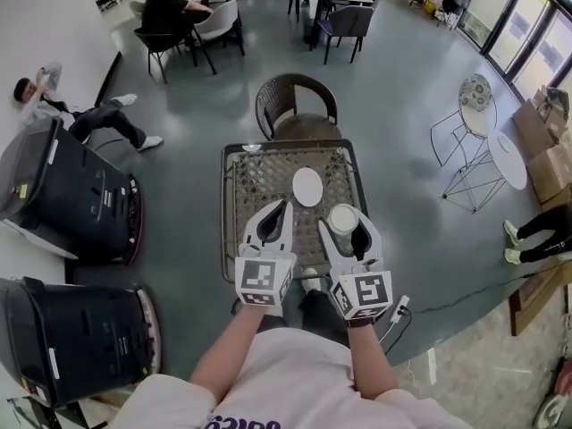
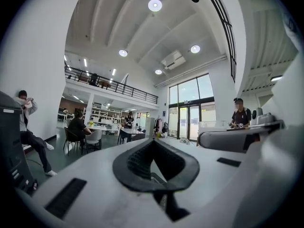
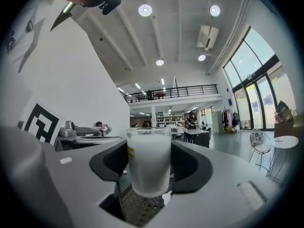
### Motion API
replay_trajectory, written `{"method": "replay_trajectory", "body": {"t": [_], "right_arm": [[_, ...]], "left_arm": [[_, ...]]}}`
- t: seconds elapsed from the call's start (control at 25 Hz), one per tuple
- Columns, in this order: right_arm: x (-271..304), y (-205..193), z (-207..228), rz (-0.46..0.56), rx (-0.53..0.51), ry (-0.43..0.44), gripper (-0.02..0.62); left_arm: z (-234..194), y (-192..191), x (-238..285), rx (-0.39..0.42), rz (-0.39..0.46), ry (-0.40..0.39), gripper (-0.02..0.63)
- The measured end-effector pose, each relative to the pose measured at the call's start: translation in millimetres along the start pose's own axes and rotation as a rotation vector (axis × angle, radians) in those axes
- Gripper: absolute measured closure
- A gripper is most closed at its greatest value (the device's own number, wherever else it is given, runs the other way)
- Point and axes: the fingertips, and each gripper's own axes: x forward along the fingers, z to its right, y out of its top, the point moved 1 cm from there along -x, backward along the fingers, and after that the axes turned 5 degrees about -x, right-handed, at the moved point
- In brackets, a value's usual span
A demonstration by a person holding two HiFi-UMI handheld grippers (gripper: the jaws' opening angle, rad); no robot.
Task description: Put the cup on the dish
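A frosted white cup (image 1: 343, 219) stands upright between the jaws of my right gripper (image 1: 345, 226), whose black pads press on both its sides. In the right gripper view the cup (image 3: 148, 163) fills the space between the pads of that gripper (image 3: 148, 165), over the woven table top. The white oval dish (image 1: 307, 187) lies on the table (image 1: 255, 179) just beyond and left of the cup, with nothing on it. My left gripper (image 1: 284, 211) hovers beside the dish's near left, jaws together and holding nothing; in its own view the left gripper (image 2: 153, 142) points out into the hall.
A brown wicker chair (image 1: 297, 105) stands at the table's far side. Two black machines (image 1: 71, 199) sit on the floor to the left. A white wire chair (image 1: 469, 141) and a small round table (image 1: 507, 157) are to the right. People sit further off.
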Motion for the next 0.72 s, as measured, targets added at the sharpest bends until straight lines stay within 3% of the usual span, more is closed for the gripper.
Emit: {"method": "replay_trajectory", "body": {"t": [0.24, 0.72], "right_arm": [[58, -48, 27, -0.060, 0.008, 0.066, 0.337], [125, -173, 71, -0.221, 0.073, 0.090, 0.337]], "left_arm": [[-27, -29, 51, 0.020, -0.018, 0.036, 0.603], [-69, -127, 130, -0.046, -0.198, 0.122, 0.603]]}}
